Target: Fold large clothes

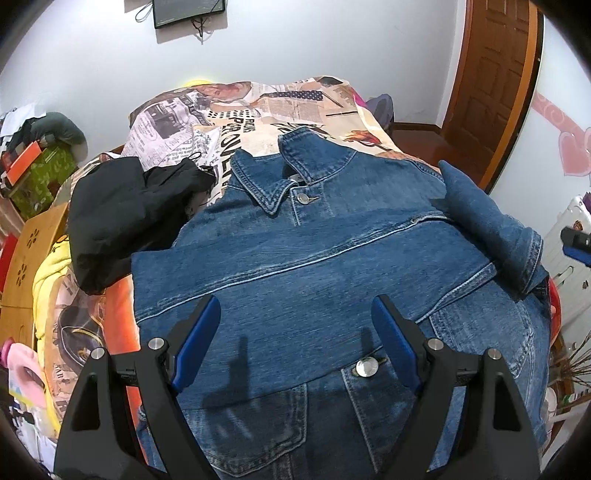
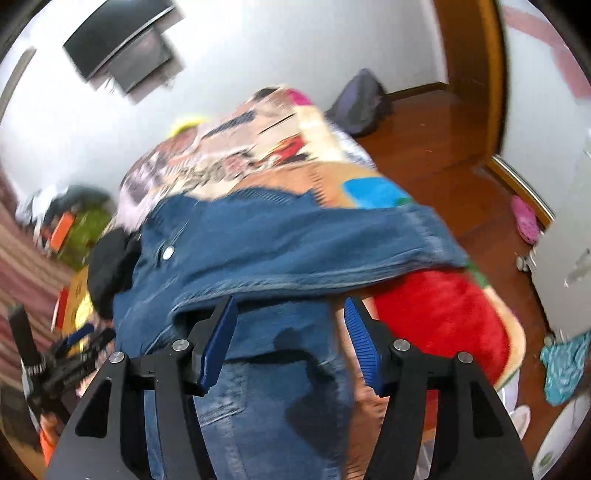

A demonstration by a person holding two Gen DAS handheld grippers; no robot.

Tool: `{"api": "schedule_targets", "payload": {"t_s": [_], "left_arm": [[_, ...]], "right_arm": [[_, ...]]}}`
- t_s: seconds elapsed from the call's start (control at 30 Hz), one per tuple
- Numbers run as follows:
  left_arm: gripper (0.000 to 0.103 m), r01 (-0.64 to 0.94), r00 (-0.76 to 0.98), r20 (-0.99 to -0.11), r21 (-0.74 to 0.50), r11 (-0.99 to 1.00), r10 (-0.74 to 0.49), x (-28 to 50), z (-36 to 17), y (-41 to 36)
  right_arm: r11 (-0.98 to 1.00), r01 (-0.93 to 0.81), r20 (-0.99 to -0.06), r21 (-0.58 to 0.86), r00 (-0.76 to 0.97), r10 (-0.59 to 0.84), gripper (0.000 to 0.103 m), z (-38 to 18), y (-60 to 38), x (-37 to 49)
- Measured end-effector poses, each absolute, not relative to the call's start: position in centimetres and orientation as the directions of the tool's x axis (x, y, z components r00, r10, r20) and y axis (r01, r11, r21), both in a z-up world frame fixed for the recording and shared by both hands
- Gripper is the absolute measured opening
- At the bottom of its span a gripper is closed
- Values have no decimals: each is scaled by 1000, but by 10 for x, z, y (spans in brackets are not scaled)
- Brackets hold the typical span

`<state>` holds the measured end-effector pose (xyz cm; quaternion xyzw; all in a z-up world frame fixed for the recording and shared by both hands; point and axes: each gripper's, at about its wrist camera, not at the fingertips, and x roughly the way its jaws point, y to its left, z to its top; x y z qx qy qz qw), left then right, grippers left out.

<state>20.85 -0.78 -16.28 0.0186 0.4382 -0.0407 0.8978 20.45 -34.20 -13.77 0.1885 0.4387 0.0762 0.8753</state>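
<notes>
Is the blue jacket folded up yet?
Partly: the denim jacket lies flat, collar showing, one sleeve folded across it.

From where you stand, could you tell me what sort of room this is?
Most likely a home bedroom: a denim jacket lies on a bed under a printed blanket, with a wooden door and a screen mounted on the wall.

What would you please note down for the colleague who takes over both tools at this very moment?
Left tool: open, holding nothing, above the middle of the denim jacket.
Right tool: open, holding nothing, at the jacket's right edge.
Jacket lies front-up on the printed blanket, collar at the far end, top button fastened. One sleeve is folded across the chest; the other sleeve looks tucked in too.
A black garment lies beside the jacket's left shoulder.
Left: fold the body over, then the other clothes.
</notes>
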Motion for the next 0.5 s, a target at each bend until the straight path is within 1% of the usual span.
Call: {"api": "schedule_targets", "payload": {"t_s": [0.2,0.43,0.5], "left_arm": [[83,97,613,-788,6,995,-55,213,-161,-16],[83,90,604,-795,10,996,-47,219,-164,-19],[83,86,600,-799,9,996,-45,221,-165,-19]], "right_arm": [[874,169,-745,455,610,270,57,-154,-376,221],[803,257,-765,538,550,336,57,-196,-395,246],[775,271,-761,571,528,376,57,-209,-396,254]]}}
